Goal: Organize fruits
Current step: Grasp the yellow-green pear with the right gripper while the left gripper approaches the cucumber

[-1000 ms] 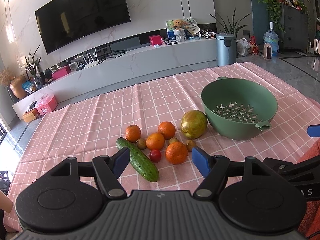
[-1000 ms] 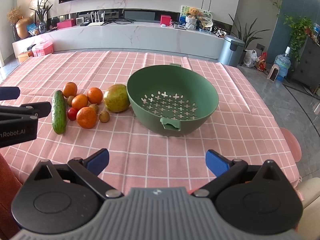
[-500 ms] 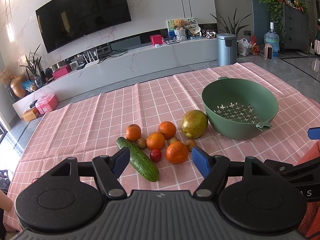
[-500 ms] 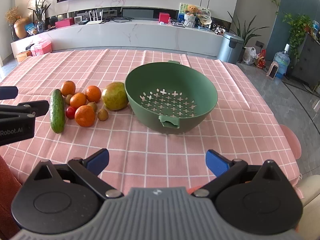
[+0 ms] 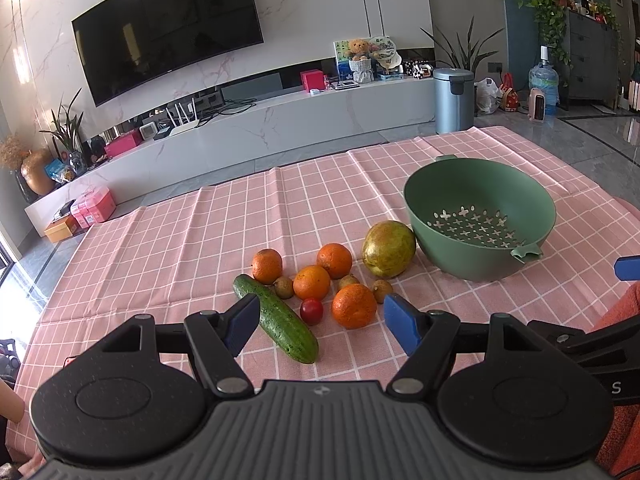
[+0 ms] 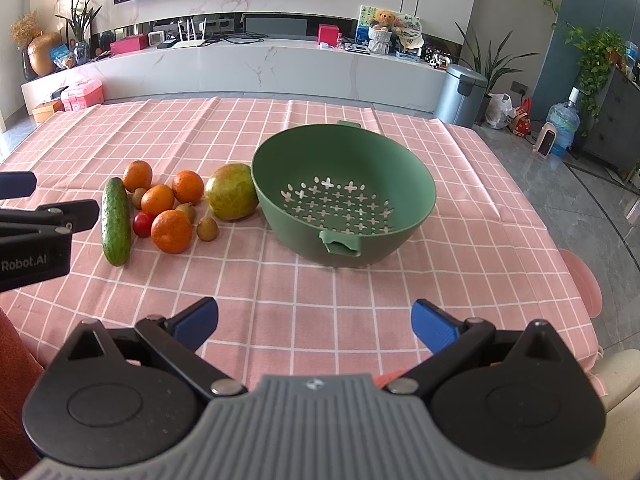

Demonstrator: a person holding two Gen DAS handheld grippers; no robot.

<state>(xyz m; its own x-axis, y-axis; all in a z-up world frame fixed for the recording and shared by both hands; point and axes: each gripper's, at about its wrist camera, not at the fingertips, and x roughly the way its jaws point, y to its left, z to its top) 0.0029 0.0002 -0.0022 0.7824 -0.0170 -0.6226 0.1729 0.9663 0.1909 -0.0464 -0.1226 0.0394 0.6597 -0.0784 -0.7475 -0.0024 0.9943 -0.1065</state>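
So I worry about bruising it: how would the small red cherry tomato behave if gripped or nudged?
The small red cherry tomato looks round and glossy, so it would probably roll on the pink checked tablecloth and might slip between hard pads. Its thin skin likely splits under a firm squeeze. It seems light.

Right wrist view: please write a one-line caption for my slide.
Open right gripper above pink checked tablecloth, facing empty green colander and fruit pile.
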